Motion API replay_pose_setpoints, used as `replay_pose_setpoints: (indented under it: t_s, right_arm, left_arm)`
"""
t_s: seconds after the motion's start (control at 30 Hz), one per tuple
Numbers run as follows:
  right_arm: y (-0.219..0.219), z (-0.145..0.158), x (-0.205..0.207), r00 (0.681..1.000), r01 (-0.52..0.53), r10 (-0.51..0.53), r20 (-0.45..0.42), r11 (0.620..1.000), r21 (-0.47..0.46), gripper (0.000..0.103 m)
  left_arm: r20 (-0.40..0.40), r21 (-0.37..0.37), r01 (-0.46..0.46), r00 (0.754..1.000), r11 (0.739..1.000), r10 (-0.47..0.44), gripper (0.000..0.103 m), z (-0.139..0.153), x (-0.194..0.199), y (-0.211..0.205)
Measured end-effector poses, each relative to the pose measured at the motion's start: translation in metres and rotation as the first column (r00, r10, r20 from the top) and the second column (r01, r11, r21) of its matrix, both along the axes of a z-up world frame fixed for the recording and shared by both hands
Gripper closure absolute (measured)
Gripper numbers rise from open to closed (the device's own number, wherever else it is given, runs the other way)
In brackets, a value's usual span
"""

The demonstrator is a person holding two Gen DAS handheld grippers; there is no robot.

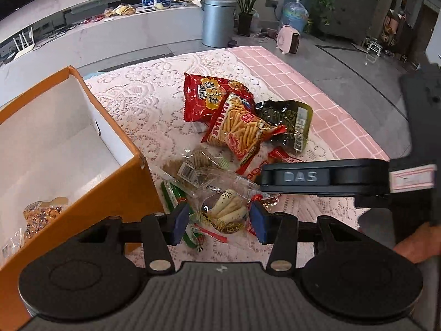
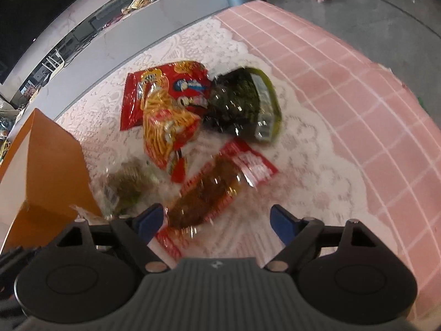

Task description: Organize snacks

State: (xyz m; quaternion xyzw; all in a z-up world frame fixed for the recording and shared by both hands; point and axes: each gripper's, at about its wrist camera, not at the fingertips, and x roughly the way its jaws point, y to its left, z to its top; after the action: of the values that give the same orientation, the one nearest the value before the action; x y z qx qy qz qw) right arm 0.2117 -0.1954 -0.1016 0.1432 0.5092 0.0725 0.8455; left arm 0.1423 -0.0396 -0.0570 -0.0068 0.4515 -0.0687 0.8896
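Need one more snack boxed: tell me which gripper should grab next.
Left, probably. The left gripper is open around the clear packet of white sticks, right beside the orange cardboard box. The right gripper is open and hovers farther away.

orange box [image 1: 132, 193] | white lace cloth [image 1: 143, 110] | pink grid tablecloth [image 1: 317, 93] | red-yellow snack bags [image 1: 220, 110] | blue pads [image 1: 180, 222]

Your snack packets are glossy film: the red fries bag [image 1: 242, 127] shines, and the clear wrapper [image 1: 226, 209] near you is crinkled transparent plastic. To your left, the orange box [image 1: 132, 190] looks like matt cardboard with a white inside. Beneath them lies white lace cloth [image 1: 148, 104], openwork and rough, over a smooth pink checked cover [image 1: 311, 82].
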Motion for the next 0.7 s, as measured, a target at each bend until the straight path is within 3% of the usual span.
replay_pose_setpoints:
  t_s: [0.33, 0.47, 0.53, 0.57, 0.6, 0.7]
  right_arm:
    - [0.025, -0.013, 0.025, 0.998, -0.057, 0.058, 0.012, 0.996, -0.063, 0.019]
    - [0.032, -0.012, 0.025, 0.995, -0.086, 0.091, 0.046, 0.992, -0.094, 0.034]
    - [0.033, -0.012, 0.025, 0.993, -0.096, 0.104, 0.061, 0.989, -0.112, 0.046]
    - [0.034, -0.012, 0.024, 0.992, -0.095, 0.104, 0.065, 0.988, -0.121, 0.059]
    - [0.033, -0.012, 0.023, 0.993, -0.090, 0.099, 0.070, 0.987, -0.131, 0.065]
    - [0.027, -0.011, 0.022, 0.993, -0.077, 0.085, 0.077, 0.992, -0.095, 0.072]
  left_arm:
    - [-0.039, 0.039, -0.042, 0.998, 0.998, 0.043, 0.049, -0.010, 0.010, 0.005]
    - [-0.055, 0.035, -0.032, 0.998, 0.999, 0.034, 0.049, -0.013, 0.010, 0.005]
    - [-0.064, 0.032, -0.028, 0.998, 0.999, 0.030, 0.050, -0.014, 0.009, 0.004]
    - [-0.061, 0.034, -0.026, 0.998, 0.999, 0.028, 0.050, -0.015, 0.008, 0.003]
    - [-0.057, 0.039, -0.024, 0.998, 0.999, 0.026, 0.050, -0.014, 0.008, 0.002]
    - [-0.058, 0.042, -0.023, 0.998, 0.999, 0.026, 0.051, -0.014, 0.007, 0.001]
